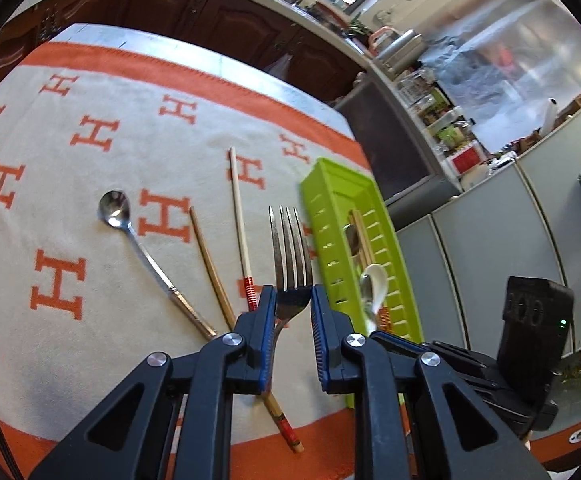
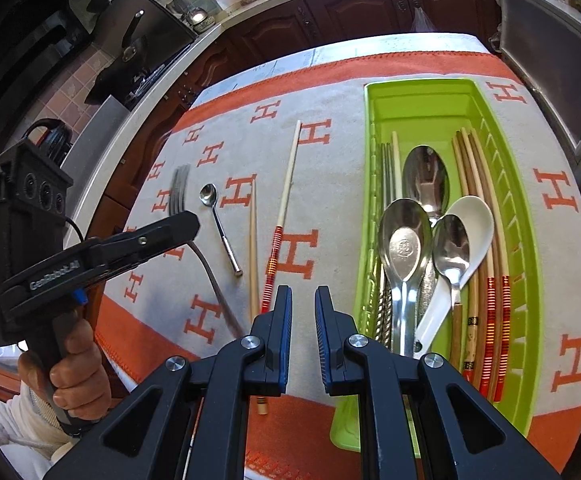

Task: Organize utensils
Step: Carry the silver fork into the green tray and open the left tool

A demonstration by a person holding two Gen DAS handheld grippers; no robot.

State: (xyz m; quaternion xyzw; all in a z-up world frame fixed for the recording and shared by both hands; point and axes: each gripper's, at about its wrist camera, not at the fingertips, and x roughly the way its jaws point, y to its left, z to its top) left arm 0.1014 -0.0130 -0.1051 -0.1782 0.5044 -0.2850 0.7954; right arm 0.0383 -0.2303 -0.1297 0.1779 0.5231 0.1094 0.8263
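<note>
Steel 4-tined fork (image 1: 290,264) clamped between left gripper (image 1: 293,296) jaws.

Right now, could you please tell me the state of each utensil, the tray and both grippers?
left gripper: shut on the fork, lifted off the cloth
fork: held at its neck
right gripper: open, empty
green tray: partly filled
small spoon: loose on the cloth
red-banded chopstick: loose on the cloth
plain chopstick: loose on the cloth

Fork (image 1: 290,256): dull, worn metal. Small spoon (image 1: 115,209): polished, mirror-bright metal. Chopsticks (image 2: 254,236): matt wood. Tray (image 2: 526,264): glossy green plastic. Ladle spoon (image 2: 472,220): glossy white ceramic. Cloth (image 1: 90,184): soft, napped textile.
</note>
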